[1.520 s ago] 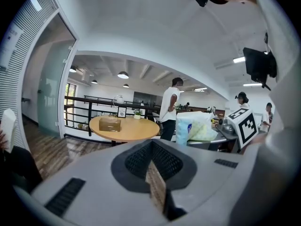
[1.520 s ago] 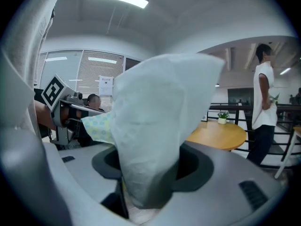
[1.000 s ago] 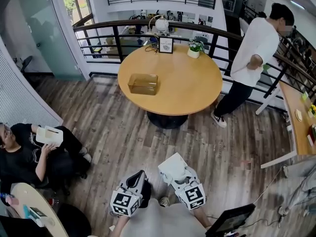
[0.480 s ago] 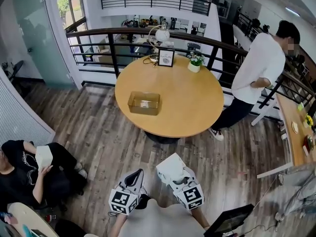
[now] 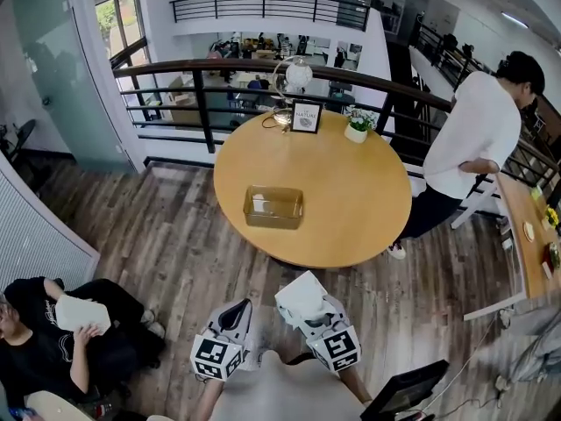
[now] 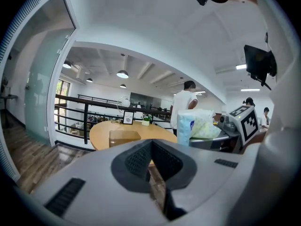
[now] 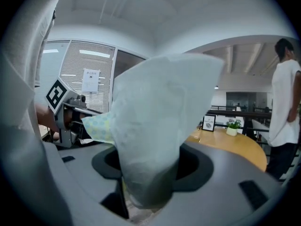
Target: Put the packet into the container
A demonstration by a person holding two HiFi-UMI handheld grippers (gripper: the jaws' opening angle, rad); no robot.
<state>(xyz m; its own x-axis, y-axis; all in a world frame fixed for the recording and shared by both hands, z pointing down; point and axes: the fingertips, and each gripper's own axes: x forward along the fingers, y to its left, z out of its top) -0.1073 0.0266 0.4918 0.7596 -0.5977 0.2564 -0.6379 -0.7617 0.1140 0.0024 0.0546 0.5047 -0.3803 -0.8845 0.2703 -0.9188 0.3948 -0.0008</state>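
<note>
Framed sign (image 5: 306, 117) on round table (image 5: 351, 191), reads "NATURE"

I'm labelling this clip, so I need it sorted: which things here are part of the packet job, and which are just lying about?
Part of the job:
packet, clamped in the right gripper
container, standing on the round table

Just there:
framed sign
potted plant
globe lamp
left gripper, shut with nothing in it

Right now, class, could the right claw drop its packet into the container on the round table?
Probably not yet. The right claw, shut on the packet, hangs over floor short of the table. The container is open-topped with bare table around it, so only distance stops it.
</note>
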